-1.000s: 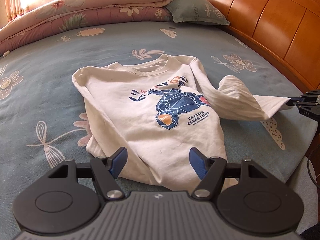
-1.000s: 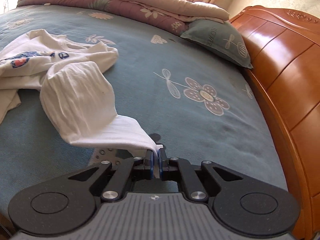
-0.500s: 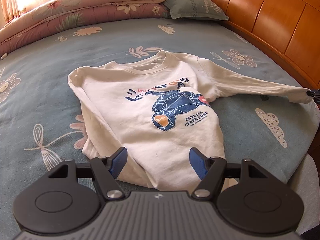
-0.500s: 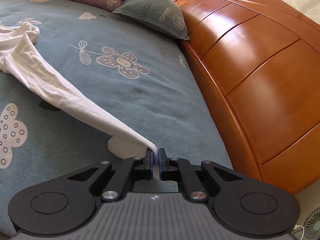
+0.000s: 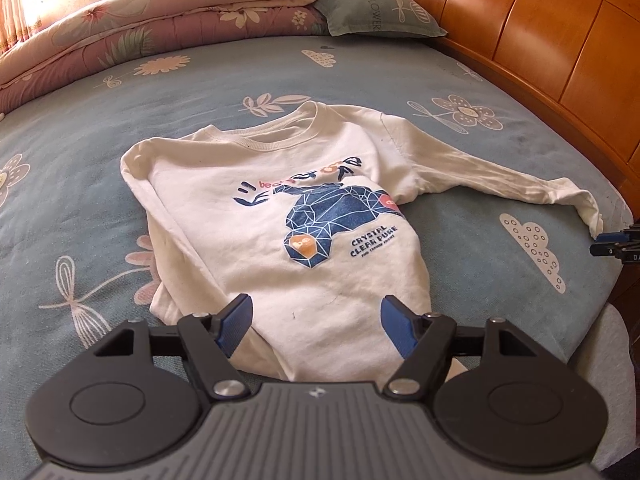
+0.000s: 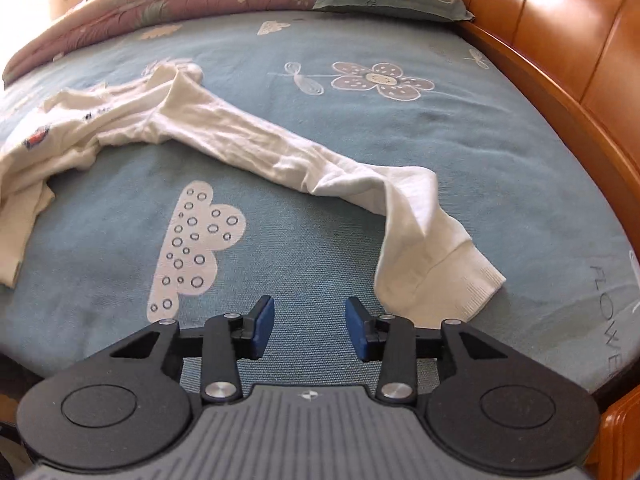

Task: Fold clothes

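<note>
A white long-sleeved shirt with a blue geometric print lies face up on the bed. Its right sleeve is stretched out toward the headboard side; its left sleeve is tucked under. My left gripper is open and empty just above the shirt's hem. My right gripper is open and empty, just left of the sleeve cuff. It also shows at the right edge of the left wrist view.
The bed has a blue floral sheet. A wooden headboard runs along the right. A folded quilt and a grey-green pillow lie at the far end. The bed edge is close under both grippers.
My right gripper pulled the sleeve out straight to the right, then opened and let the cuff drop on the bed. My left gripper stayed open at the hem.
</note>
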`<state>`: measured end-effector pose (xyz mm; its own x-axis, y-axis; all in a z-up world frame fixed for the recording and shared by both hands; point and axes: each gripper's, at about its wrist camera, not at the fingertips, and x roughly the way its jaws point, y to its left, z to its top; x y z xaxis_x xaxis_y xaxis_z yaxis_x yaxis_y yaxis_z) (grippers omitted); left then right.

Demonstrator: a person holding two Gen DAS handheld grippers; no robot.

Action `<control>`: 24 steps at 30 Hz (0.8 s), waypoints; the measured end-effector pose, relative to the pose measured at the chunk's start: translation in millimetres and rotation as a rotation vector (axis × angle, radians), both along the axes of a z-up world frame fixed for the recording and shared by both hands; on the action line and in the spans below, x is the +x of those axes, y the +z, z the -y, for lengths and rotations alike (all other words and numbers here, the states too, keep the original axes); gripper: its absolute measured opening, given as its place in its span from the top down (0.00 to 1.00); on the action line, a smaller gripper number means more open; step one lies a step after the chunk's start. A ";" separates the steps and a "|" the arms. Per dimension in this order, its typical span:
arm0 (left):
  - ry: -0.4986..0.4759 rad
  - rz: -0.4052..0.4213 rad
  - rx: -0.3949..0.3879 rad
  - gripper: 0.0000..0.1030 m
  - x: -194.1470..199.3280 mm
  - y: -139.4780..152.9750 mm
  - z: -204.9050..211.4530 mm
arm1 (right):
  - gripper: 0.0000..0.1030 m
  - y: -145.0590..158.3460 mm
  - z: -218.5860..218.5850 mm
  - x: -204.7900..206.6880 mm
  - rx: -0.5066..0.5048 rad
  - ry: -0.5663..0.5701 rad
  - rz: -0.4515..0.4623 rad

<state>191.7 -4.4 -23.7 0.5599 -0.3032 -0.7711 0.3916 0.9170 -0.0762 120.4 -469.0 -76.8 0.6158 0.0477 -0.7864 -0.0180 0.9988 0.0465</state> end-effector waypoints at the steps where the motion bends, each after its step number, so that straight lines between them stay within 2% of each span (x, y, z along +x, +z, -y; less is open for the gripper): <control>1: 0.000 0.003 -0.005 0.29 -0.7 1.0 0.0 | 0.53 3.7 9.7 -4.2 0.056 -0.044 0.027; 2: -0.001 0.006 -0.009 0.29 -1.4 1.9 0.1 | 0.46 6.6 26.0 -9.3 0.147 -0.109 0.061; 4: -0.003 0.005 -0.015 0.29 -2.4 2.4 0.6 | 0.40 6.2 58.2 -21.6 0.339 -0.240 0.119; 7: -0.004 -0.003 -0.013 0.29 -1.9 1.0 1.8 | 0.39 -10.0 99.1 -40.7 0.598 -0.412 0.169; 10: 0.003 -0.009 -0.006 0.29 -0.7 0.0 3.5 | 0.39 -31.3 117.4 -51.5 0.781 -0.520 0.173; 11: 0.005 -0.009 -0.007 0.29 -0.7 0.0 4.0 | 0.36 -36.0 117.4 -53.3 0.833 -0.530 0.177; 16: 0.002 -0.017 -0.015 0.29 0.2 -1.4 8.6 | 0.21 -51.0 93.3 -40.8 0.989 -0.511 0.175; 18: 0.001 -0.020 -0.014 0.29 1.0 -2.4 10.7 | 0.19 -58.6 81.6 -30.1 1.038 -0.500 0.166; 20: 0.000 -0.023 -0.015 0.29 1.6 -2.6 12.7 | 0.16 -66.2 75.6 -20.4 1.042 -0.533 0.158; 24: -0.011 -0.014 -0.022 0.29 -1.1 -0.3 13.4 | 0.14 -67.4 81.7 -24.0 1.009 -0.671 0.269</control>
<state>190.6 -17.8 -23.9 0.5457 -0.3262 -0.7719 0.4002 0.9107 -0.1019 96.4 -550.8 -144.2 0.8883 0.1712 -0.4261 0.3545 0.3342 0.8733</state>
